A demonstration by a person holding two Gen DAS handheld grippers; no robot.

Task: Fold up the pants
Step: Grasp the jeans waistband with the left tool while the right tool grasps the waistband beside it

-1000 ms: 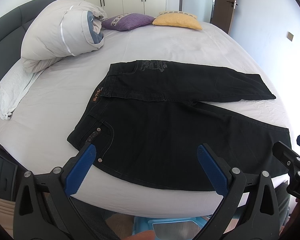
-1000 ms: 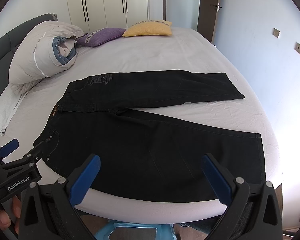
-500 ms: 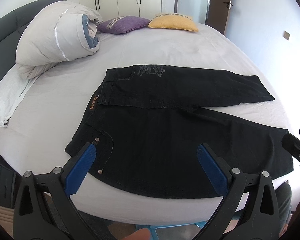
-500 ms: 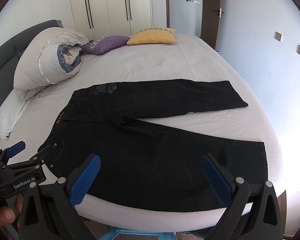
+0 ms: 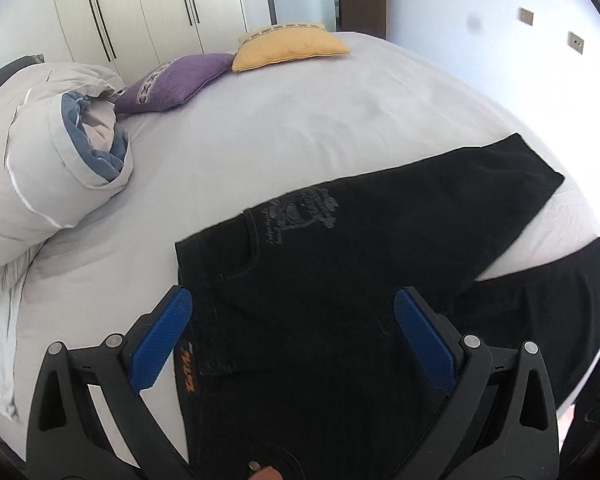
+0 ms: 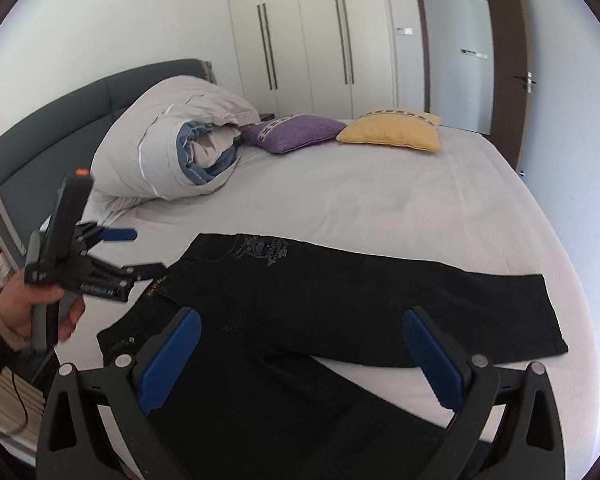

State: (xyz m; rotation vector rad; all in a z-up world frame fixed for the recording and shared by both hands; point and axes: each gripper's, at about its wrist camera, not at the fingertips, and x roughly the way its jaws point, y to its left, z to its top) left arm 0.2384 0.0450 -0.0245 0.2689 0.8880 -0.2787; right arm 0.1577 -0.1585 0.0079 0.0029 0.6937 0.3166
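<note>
white bedsheet (image 6: 380,200) is carrying black denim pants (image 6: 340,300) lying crosswise, waistband nearest the left gripper (image 5: 292,336); the right gripper (image 6: 300,356) is hovering too, both gaping empty.

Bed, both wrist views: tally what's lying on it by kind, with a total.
Black pants: 1
Small cushions: 2, one purple, one yellow
Rolled duvet: 1
Total: 4
Both grippers, left and right, are open and hold nothing.
</note>
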